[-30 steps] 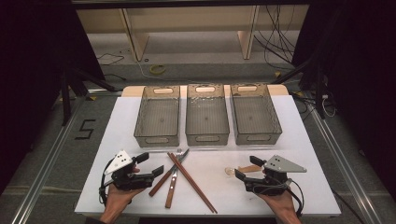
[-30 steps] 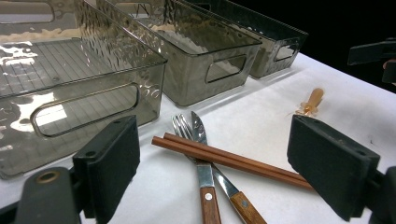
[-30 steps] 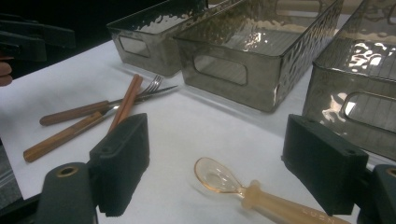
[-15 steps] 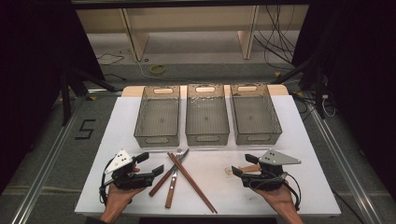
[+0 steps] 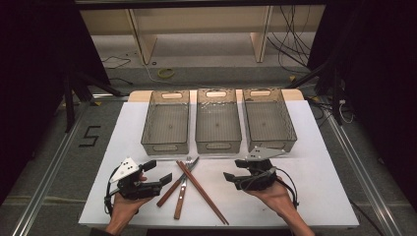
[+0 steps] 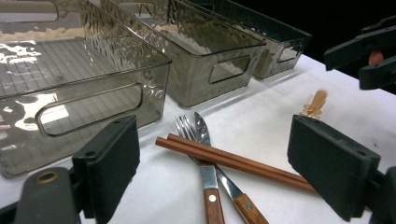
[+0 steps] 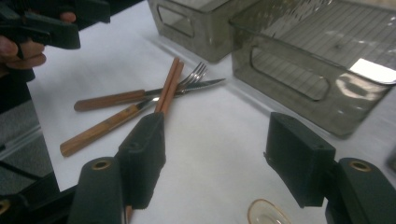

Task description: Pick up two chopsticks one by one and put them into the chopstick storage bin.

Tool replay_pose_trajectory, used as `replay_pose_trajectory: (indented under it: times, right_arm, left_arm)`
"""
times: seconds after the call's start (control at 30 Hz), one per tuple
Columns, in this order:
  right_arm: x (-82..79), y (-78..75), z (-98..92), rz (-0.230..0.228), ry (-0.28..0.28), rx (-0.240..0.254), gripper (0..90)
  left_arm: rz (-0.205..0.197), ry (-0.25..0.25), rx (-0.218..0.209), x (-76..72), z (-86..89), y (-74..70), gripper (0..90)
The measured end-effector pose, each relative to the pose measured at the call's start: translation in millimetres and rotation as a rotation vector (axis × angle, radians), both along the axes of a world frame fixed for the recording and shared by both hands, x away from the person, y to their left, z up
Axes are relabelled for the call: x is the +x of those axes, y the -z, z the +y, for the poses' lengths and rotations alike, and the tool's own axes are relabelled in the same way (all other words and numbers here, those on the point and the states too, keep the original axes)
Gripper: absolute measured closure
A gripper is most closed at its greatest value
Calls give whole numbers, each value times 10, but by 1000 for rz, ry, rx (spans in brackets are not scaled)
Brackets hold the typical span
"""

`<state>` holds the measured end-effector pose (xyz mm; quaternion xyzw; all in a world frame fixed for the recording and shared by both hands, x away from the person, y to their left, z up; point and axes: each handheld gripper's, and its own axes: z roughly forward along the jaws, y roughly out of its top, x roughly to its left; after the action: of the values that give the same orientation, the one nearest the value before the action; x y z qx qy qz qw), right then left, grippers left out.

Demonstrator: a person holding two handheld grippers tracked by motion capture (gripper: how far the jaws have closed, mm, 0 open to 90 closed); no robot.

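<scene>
High view: three bins (image 5: 216,122) line the worktop (image 5: 319,172); a fork (image 5: 181,191), knife (image 5: 174,184) and two chopsticks (image 5: 202,192) lie crossed between the left gripper (image 5: 158,172), spread empty, and the right gripper (image 5: 235,172). Left gripper view: the chopsticks (image 6: 233,162) look light, stiff, slippery; best pinched mid-length. Right gripper view: its jaws, empty, have just been closing.

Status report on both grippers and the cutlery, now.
Left gripper open, empty. Right gripper open, jaws just been closing, nothing between them. Chopsticks lie across fork and knife. Nothing in the way.
</scene>
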<state>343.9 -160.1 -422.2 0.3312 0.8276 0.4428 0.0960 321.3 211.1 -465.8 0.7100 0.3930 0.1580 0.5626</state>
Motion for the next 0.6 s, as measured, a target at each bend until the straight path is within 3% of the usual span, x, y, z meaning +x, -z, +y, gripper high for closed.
replay_pose_trajectory:
  times: [0.4, 0.6]
  right_arm:
    - [155, 147, 459, 121, -90, -112, 485]
    - [167, 251, 612, 179, -130, -142, 539]
  left_arm:
    - [-4, -2, 3, 2, 5, -4, 164]
    - [-10, -3, 0, -2, 10, -11, 164]
